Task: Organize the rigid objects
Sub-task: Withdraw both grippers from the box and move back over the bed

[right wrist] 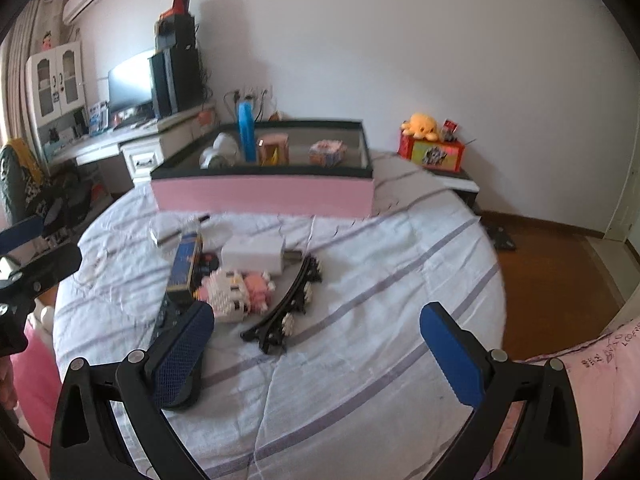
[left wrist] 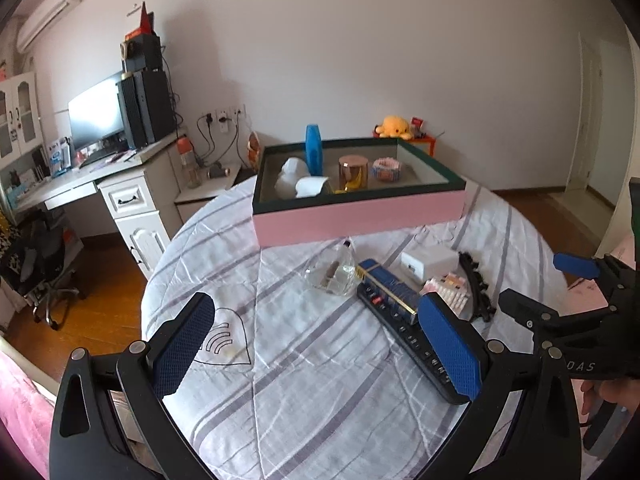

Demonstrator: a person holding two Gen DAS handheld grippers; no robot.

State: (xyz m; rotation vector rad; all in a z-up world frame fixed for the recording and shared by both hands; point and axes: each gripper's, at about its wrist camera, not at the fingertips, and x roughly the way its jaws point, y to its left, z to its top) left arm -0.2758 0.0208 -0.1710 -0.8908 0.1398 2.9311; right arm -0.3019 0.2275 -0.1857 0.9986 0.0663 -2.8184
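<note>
Both grippers are spread wide and carrying nothing right now: the left gripper [left wrist: 320, 344] hovers over the near part of the striped white bedsheet [left wrist: 304, 392], and the right gripper [right wrist: 320, 348] hangs over the bare sheet right of the pile. I'd guess they're parked apart like that so either one can drop onto the clutter.

Stuff left to sort sits bunched mid-bed, near side of the pink cardboard box with a dark green rim [left wrist: 360, 216]: a clear faceted glass bottle [left wrist: 334, 274], a long dark blue carton with a gold stripe [left wrist: 390, 290] lying across a black plastic power strip [left wrist: 404, 332], a small white boxy charger [left wrist: 430, 262], a knobbly pink-and-white brick figure [right wrist: 236, 290] and a curved black toy track piece [right wrist: 288, 304].

Already in the box: a tall blue bottle [left wrist: 314, 150], a shiny copper-lidded jar [left wrist: 353, 172], white lumpy items and a round patterned piece. Everything looks hard and smooth; my guess is the glass bottle is the slippery one.
</note>
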